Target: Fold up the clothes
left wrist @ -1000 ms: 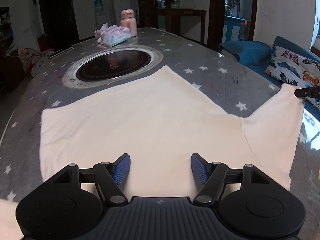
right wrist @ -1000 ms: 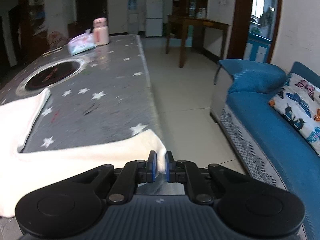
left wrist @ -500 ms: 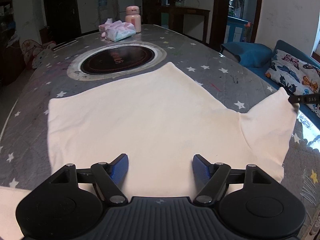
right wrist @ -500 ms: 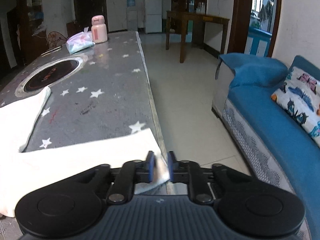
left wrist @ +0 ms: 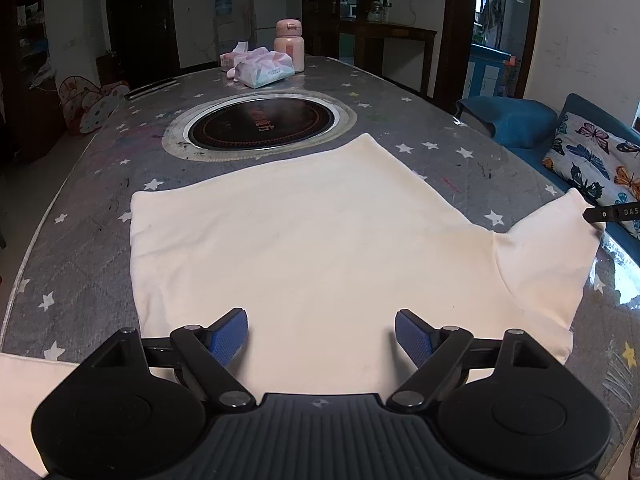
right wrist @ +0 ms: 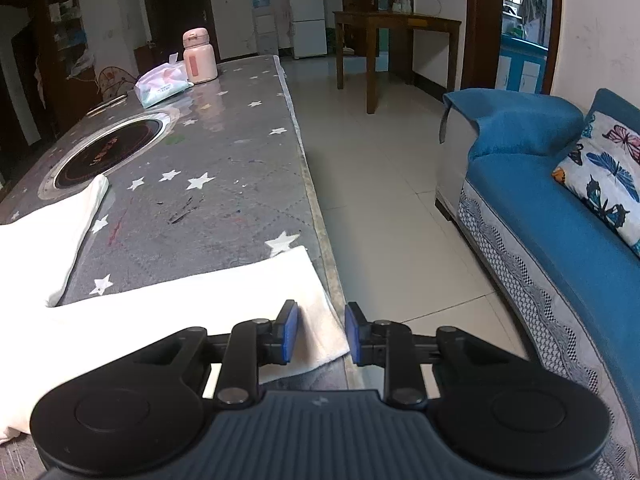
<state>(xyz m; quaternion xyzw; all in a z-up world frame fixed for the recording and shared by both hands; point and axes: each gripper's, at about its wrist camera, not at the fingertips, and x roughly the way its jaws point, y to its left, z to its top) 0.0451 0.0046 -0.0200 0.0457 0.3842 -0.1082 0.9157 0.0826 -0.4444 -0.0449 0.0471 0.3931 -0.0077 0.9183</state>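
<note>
A cream shirt (left wrist: pixel 320 240) lies flat on the grey star-patterned table (left wrist: pixel 100 168). My left gripper (left wrist: pixel 321 334) hovers wide open over the shirt's near edge, nothing between its blue pads. One sleeve (right wrist: pixel 192 312) stretches to the table's right edge. My right gripper (right wrist: pixel 321 332) is open just above the sleeve's end, its pads apart on either side of the cuff corner. In the left wrist view the right gripper's tip (left wrist: pixel 612 214) shows at the sleeve's far corner.
A round black cooktop (left wrist: pixel 260 124) is set into the table beyond the shirt. A pink flask (left wrist: pixel 289 46) and tissue packs (left wrist: pixel 264 68) stand at the far end. A blue sofa (right wrist: pixel 560 208) with a butterfly pillow (right wrist: pixel 608 172) lies right of the table, across bare floor.
My right gripper has opened and let go of the sleeve's end, which now lies flat by the table edge. The left gripper stayed open and shifted a little over the shirt.
</note>
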